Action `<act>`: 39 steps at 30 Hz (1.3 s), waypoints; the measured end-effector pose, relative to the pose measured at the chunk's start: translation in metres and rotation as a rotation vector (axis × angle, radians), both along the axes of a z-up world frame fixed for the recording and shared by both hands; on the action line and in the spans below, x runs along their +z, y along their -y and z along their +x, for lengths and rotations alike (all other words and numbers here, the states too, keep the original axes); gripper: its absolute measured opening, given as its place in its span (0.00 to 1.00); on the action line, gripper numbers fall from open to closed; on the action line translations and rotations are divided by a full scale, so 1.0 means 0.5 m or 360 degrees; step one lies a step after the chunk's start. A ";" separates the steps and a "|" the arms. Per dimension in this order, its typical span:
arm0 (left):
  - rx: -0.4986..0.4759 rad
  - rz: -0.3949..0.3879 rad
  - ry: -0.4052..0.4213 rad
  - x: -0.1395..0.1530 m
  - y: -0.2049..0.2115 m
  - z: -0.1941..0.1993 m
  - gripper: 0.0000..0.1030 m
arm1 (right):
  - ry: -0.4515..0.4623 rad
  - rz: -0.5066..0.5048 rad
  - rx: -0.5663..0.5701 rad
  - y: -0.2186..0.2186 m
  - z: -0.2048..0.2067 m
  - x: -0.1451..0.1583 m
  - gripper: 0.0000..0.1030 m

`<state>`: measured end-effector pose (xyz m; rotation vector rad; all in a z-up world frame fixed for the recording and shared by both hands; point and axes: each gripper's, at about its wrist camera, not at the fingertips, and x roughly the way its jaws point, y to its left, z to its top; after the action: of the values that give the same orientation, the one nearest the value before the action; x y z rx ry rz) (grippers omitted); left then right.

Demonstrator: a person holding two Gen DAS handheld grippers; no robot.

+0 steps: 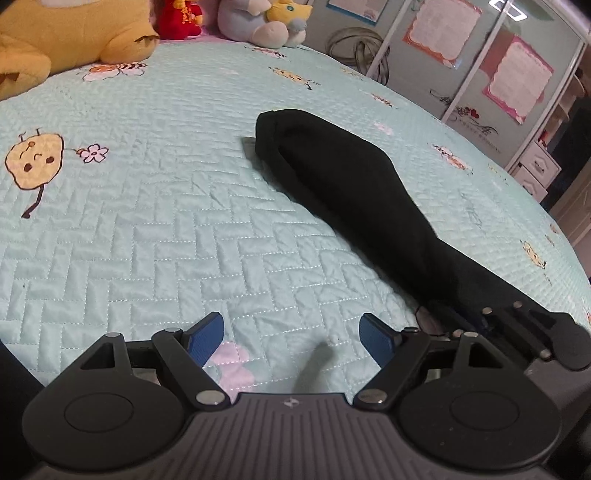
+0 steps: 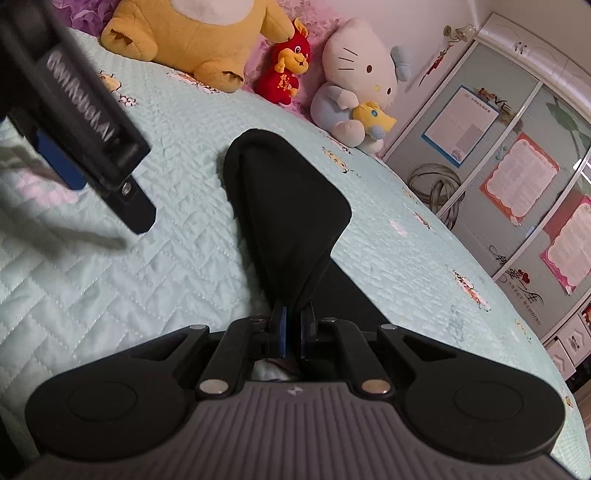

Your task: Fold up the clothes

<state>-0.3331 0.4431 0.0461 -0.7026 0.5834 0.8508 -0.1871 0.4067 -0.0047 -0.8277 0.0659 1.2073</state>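
A black garment point(image 1: 354, 184) lies folded into a long narrow strip on the pale green quilted bed point(image 1: 147, 221). My left gripper point(image 1: 291, 338) is open and empty, low over the quilt to the left of the garment's near end. My right gripper point(image 2: 293, 325) is shut on the near end of the black garment point(image 2: 288, 206) and lifts it, so the cloth rises taut from the bed to the fingers. The right gripper's body also shows in the left wrist view point(image 1: 532, 332), and the left gripper shows in the right wrist view point(image 2: 85, 122) at upper left.
Plush toys line the head of the bed: a yellow one point(image 2: 192, 33), a red one point(image 2: 288, 70) and a white cat point(image 2: 358, 77). A wardrobe with pink posters point(image 2: 517, 177) stands to the right, past the bed's edge. White drawers point(image 1: 535, 170) stand beside it.
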 end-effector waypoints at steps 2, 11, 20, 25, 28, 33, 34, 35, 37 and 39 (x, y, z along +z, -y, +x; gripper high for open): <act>-0.0019 -0.0008 0.0021 0.011 0.000 0.001 0.81 | 0.0024 0.0017 -0.0001 0.005 -0.007 -0.013 0.05; -0.0054 0.0056 0.0172 0.081 -0.034 0.016 0.81 | 0.0102 0.0018 0.0005 -0.002 -0.012 -0.042 0.05; -0.0202 0.0258 0.0074 0.135 -0.053 0.122 0.81 | 0.0097 0.0041 0.0005 -0.002 -0.013 -0.049 0.05; -0.0403 0.0338 -0.0271 0.114 -0.081 0.280 0.81 | 0.0094 0.0045 0.0009 0.001 -0.013 -0.051 0.05; -0.0459 0.0423 -0.0544 0.087 -0.086 0.368 0.81 | 0.0055 0.0054 0.0008 0.005 -0.009 -0.050 0.05; -0.0458 0.0547 -0.0902 0.035 -0.086 0.463 0.82 | 0.0022 0.0056 0.0009 0.005 -0.004 -0.050 0.05; -0.0440 0.0559 -0.0939 0.028 -0.090 0.471 0.82 | 0.0021 0.0056 0.0009 0.005 -0.003 -0.050 0.05; -0.0414 0.0568 -0.0980 0.021 -0.095 0.477 0.82 | 0.0020 0.0056 0.0009 0.005 -0.004 -0.050 0.05; -0.0365 0.0559 -0.1051 0.007 -0.108 0.486 0.82 | 0.0018 0.0057 0.0009 0.006 -0.004 -0.050 0.05; -0.0352 0.0540 -0.1077 -0.005 -0.124 0.489 0.85 | 0.0015 0.0056 0.0010 0.006 -0.004 -0.050 0.06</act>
<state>-0.0886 0.5051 0.0436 -0.0193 1.0670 0.9459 -0.1890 0.4036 -0.0296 -0.8033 0.0344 1.2070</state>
